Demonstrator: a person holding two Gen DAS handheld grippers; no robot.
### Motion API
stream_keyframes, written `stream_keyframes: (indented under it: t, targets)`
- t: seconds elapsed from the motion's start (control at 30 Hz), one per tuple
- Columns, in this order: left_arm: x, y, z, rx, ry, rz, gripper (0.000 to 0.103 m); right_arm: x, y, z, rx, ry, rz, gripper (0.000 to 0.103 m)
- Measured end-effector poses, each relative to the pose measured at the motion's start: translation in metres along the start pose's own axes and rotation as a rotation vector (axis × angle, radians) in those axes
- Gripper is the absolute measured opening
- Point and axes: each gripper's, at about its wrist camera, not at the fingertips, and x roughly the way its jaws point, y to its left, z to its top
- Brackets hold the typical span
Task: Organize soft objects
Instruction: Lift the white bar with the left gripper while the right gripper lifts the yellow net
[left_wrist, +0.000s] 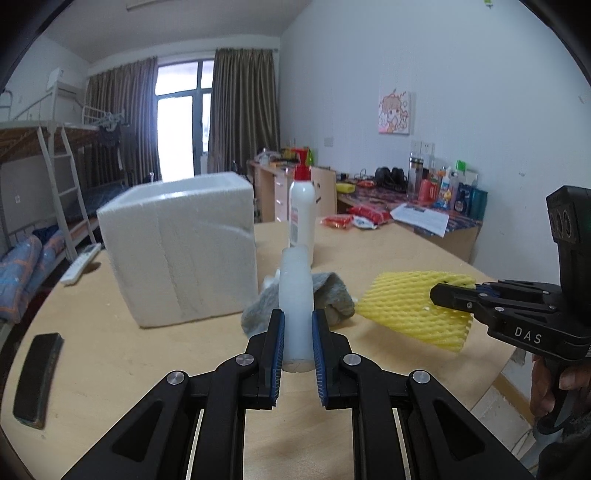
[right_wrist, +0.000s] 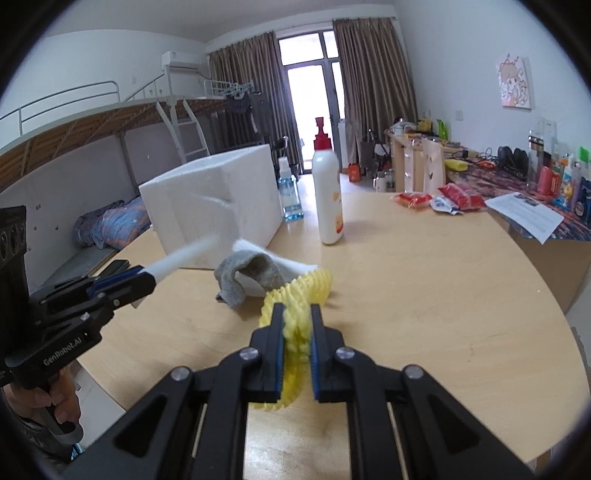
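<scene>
**Two soft pieces aloft, both thinly held**

While the left tongs grip a white foam strip and the right tongs pinch yellow foam netting above the worktop, either could slip free near the foam box.

A yellow ribbed foam net sits between black grippers with blue pads, a pale white foam strip and grey cloth nearby on the light tan wooden table, beside a white foam box and a white, red-capped bottle.
</scene>
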Motion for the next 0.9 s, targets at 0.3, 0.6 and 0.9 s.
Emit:
stream_keyframes:
  t: [0.3, 0.6, 0.9]
  targets:
    - [-0.021, -0.001, 0.006, 0.006, -0.059, 0.002, 0.016, -0.023, -0.002, 0.007, 0.002, -0.076, -0.020, 0.012]
    - [-0.037, -0.006, 0.011, 0.026, -0.105, -0.001, 0.016, -0.040, 0.001, 0.011, -0.018, -0.137, -0.035, 0.012]
    - [-0.068, -0.013, 0.011, 0.047, -0.178, -0.005, 0.016, -0.072, 0.004, 0.009, -0.013, -0.222, -0.041, 0.012]
